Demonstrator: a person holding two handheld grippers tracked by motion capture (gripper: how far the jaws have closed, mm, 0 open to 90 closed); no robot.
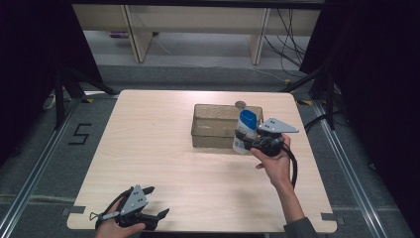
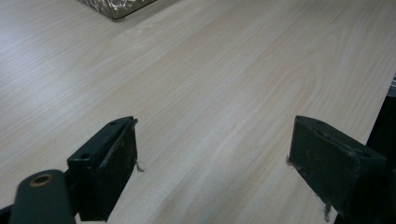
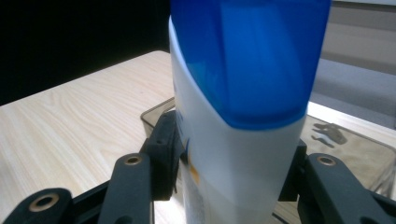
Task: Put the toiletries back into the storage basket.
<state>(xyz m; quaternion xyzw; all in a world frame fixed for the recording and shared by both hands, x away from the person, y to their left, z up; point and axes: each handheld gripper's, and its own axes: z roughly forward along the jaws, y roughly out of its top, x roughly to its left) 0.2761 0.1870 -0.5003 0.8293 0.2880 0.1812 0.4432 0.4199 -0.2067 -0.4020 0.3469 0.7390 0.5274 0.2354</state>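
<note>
At the near left corner of the wooden surface (image 1: 163,148), the left tongs (image 1: 157,202) rested with jaws wide apart. To the right, the right tongs (image 1: 242,139) clamped an upright white bottle (image 1: 246,130), blue-capped, at the clear tray's (image 1: 213,126) right end.

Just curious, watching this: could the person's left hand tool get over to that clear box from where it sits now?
Probably yes. The left tool sits open at the near table edge, with bare wood between it and the box. The right tool holds a bottle at the box's right end.
</note>
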